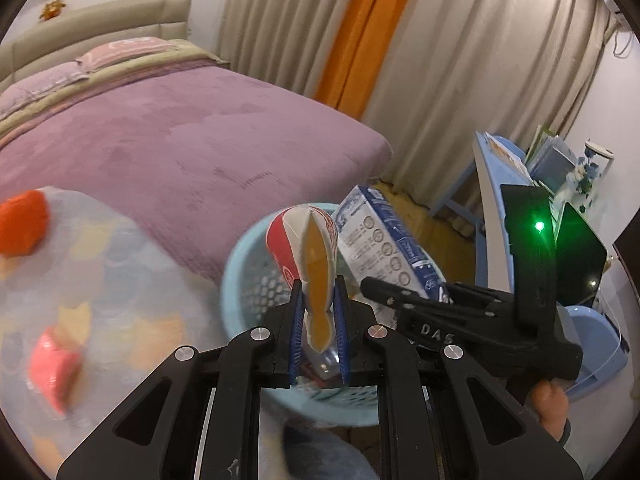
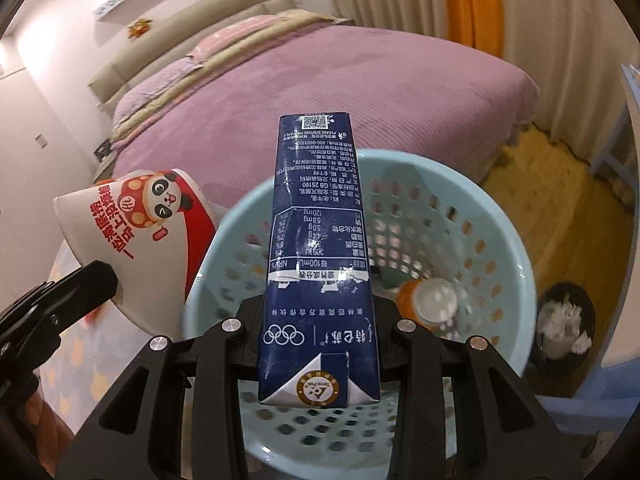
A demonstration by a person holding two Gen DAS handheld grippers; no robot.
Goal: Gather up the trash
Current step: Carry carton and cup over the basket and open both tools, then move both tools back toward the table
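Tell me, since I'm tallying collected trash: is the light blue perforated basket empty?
Not empty. An orange bottle with a white cap lies inside the light blue perforated plastic basket.

My left gripper (image 1: 319, 322): black linkage arms, silver screws, blue ribbed pads (image 1: 297, 328). Right gripper (image 2: 318, 312): same black frame, silver screws; raised "DAS" lettering, green LED, bare skin below.
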